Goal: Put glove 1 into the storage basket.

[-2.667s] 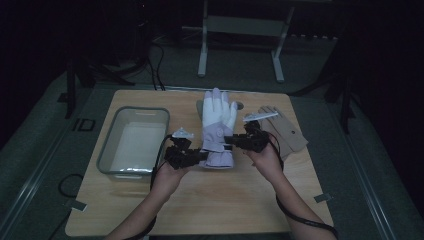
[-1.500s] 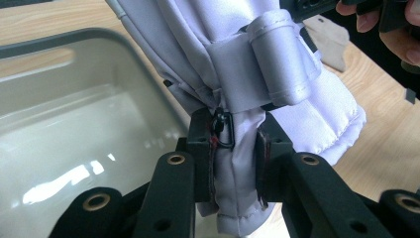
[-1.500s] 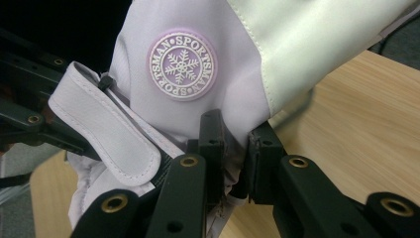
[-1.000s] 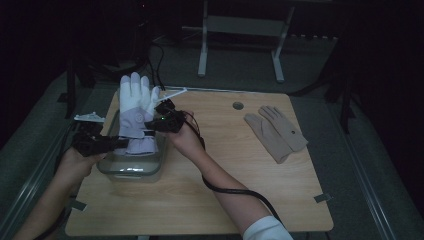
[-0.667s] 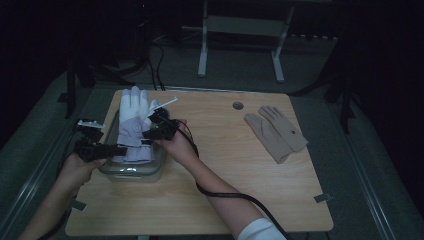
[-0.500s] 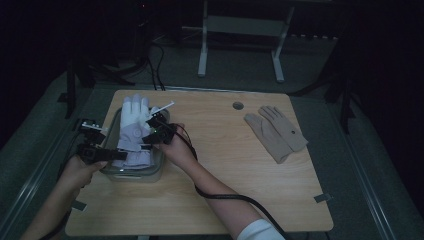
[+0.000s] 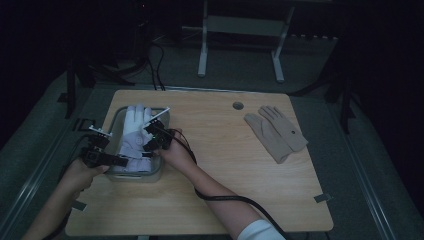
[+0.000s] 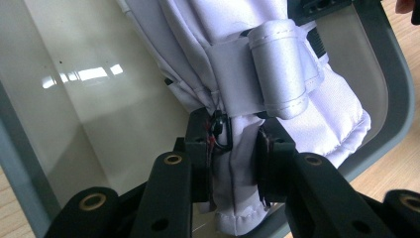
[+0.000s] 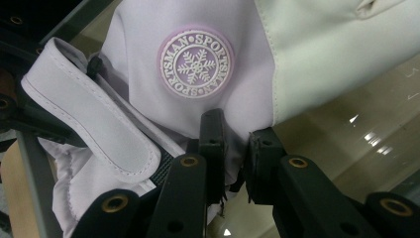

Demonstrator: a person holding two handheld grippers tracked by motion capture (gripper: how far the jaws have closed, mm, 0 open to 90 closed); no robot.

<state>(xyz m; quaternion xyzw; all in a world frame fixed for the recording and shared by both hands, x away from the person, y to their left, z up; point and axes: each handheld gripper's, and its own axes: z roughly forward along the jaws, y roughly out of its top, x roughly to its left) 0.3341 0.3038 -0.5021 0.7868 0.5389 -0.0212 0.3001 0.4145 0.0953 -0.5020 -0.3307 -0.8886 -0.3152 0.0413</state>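
Two tools grip one padded white fabric ski glove point(image 7: 134, 136): the left tool point(image 8: 233, 163) has its jaws pinched tight on the cuff hem below the strap, and the right tool point(image 9: 232, 153) is clamped on the cuff edge under a round snowflake badge point(image 9: 196, 63). The glove lies in a clear rectangular plastic tray point(image 7: 165, 120) at the left of the wooden desk point(image 7: 225, 165). A beige fabric glove point(image 7: 276, 132) lies well apart, toward the right.

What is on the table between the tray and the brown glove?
Just bare wood and a small round hole lie between the tray and the brown glove, in the high view.
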